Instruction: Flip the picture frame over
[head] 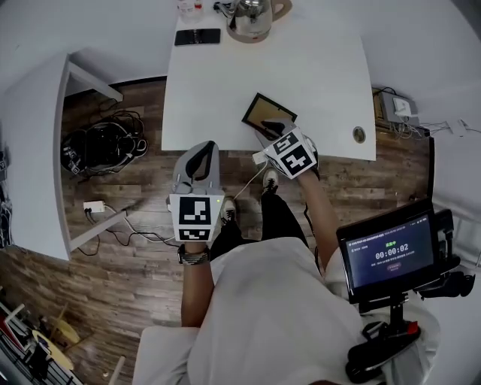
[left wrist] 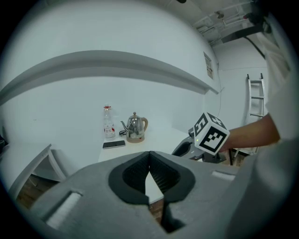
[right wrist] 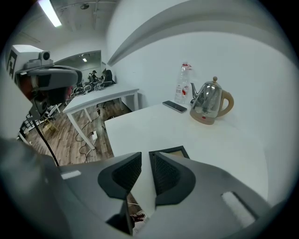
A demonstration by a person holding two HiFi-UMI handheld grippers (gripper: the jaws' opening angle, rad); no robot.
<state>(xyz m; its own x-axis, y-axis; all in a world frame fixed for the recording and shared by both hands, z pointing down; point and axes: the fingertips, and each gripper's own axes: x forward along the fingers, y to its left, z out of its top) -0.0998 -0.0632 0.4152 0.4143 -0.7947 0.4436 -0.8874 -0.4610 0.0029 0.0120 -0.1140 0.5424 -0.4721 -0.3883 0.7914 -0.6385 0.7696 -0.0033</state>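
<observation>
The black rectangular picture frame (head: 268, 113) with a brown panel facing up lies on the white table (head: 316, 68), near the front edge and turned at an angle. In the right gripper view its corner (right wrist: 176, 151) shows just beyond the jaws. The right gripper (head: 264, 133) hovers at the frame's near side, its jaws a narrow slit apart with only table showing between them; whether they touch the frame is unclear. The left gripper (head: 202, 151) hangs over the wooden floor (head: 135, 248) off the table's front edge, jaws pressed together and empty. A steel kettle (head: 252, 18) and black phone (head: 198, 36) sit at the far edge.
</observation>
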